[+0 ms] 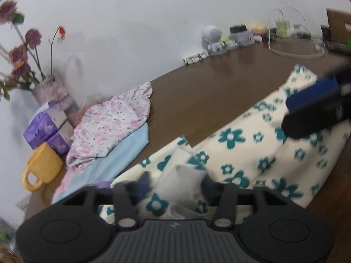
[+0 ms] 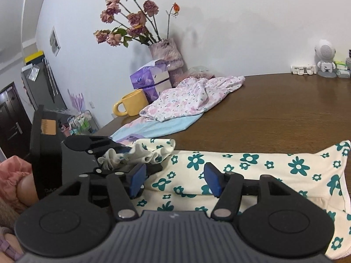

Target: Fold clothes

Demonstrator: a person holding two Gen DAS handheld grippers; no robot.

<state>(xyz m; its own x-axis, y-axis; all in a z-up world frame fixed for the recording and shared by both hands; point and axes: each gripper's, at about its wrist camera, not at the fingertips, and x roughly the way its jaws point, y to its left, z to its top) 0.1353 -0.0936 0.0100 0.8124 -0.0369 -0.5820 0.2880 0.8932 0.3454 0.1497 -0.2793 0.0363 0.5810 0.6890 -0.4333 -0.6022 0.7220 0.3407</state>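
The brown table (image 2: 274,109) runs wide along the white wall, and spread across its near edge lies the cream garment with teal flowers (image 2: 263,171), partly folded over itself. Behind it, toward the wall, sits a loose pile: a pink floral cloth (image 2: 188,100) draped on top of a light blue cloth (image 2: 166,127). The left gripper (image 1: 174,183) is down at the garment's ruffled end, and its blue pads look pinched on a bunched white fold of that fabric, though that view is blurred. The right gripper (image 2: 175,180) hovers low over the flowered cloth, its blue pads (image 2: 211,180) spread apart with nothing between them. Back in the corner stand a vase of dried roses (image 2: 166,52), purple tissue boxes (image 2: 151,79) and a yellow mug (image 2: 132,105).
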